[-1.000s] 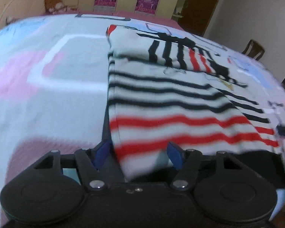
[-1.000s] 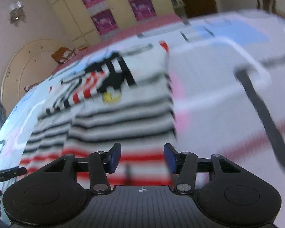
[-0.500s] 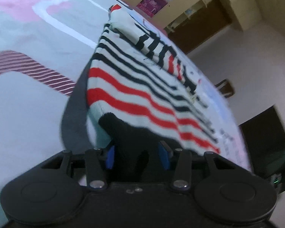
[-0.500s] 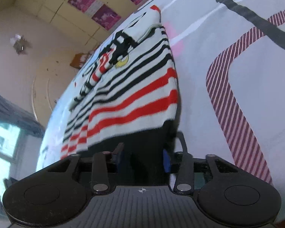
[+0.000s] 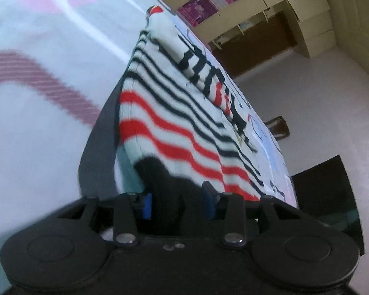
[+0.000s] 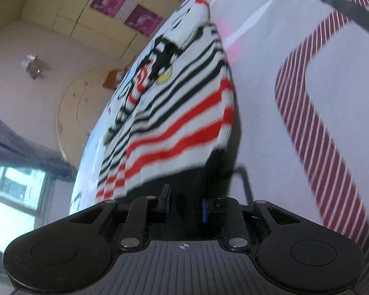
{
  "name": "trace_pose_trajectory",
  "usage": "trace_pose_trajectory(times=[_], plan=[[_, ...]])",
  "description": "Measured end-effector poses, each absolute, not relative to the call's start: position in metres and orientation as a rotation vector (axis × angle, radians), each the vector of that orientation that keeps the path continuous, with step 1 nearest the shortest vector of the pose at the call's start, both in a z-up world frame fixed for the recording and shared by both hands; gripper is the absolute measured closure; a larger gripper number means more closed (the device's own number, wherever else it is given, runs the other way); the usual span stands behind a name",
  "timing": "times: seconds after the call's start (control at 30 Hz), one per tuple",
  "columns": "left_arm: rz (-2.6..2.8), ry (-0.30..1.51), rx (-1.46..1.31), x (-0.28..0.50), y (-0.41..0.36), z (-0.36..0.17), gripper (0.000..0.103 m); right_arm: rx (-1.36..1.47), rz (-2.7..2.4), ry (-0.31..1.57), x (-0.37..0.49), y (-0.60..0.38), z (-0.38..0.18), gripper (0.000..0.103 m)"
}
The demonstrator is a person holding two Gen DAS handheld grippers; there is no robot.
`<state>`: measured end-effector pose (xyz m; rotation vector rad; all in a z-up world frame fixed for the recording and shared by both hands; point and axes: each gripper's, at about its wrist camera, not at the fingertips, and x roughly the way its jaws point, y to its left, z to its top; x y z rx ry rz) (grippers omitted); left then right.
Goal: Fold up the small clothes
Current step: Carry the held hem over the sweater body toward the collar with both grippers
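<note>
A small white sweater [image 5: 174, 113] with black and red stripes lies on the patterned bedsheet, its sleeves folded across the chest. My left gripper [image 5: 177, 201] is shut on the dark hem at the sweater's left bottom corner and lifts it off the sheet. My right gripper [image 6: 185, 209] is shut on the dark hem at the right bottom corner of the sweater [image 6: 184, 113] and lifts it too. The lower part of the sweater hangs taut between the two grippers; the collar end still rests on the bed.
The bedsheet [image 5: 37, 113] has pink, white and maroon striped shapes and spreads wide on both sides [image 6: 319, 98]. Cabinets with purple posters [image 5: 204, 7] stand beyond the bed. A wooden chair [image 5: 280, 127] stands off the far side.
Both grippers closed on the sweater's bottom hem and raised it. The cameras tilted as the hem came up off the sheet.
</note>
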<state>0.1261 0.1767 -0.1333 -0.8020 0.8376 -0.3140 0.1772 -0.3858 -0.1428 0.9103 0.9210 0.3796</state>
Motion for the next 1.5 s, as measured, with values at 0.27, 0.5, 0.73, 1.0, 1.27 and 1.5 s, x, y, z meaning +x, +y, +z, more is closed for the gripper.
trace_pose_trajectory(times=[0.27, 0.5, 0.73, 1.0, 1.27, 1.5], plan=[[-0.379, 0.85, -0.841, 0.123, 0.166, -0.142, 0.064, 0.911, 0.408, 0.947, 0.181, -0.382, -0.148, 0.079], [-0.342, 0.859, -0.815, 0.11, 0.165, -0.145, 0.097, 0.879, 0.45, 0.954, 0.164, -0.375, -0.152, 0.097], [-0.22, 0.826, -0.758, 0.104, 0.165, -0.135, 0.098, 0.818, 0.431, 0.905, 0.166, -0.383, -0.138, 0.097], [-0.271, 0.638, -0.79, 0.158, 0.181, -0.075, 0.098, 0.817, 0.402, 0.721, 0.227, -0.394, -0.081, 0.098], [-0.313, 0.572, -0.793, 0.316, 0.175, -0.038, 0.098, 0.8, 0.314, 0.639, 0.367, -0.392, -0.028, 0.098], [-0.261, 0.722, -0.759, 0.423, 0.181, -0.075, 0.098, 0.836, 0.244, 0.747, 0.484, -0.394, -0.059, 0.098]])
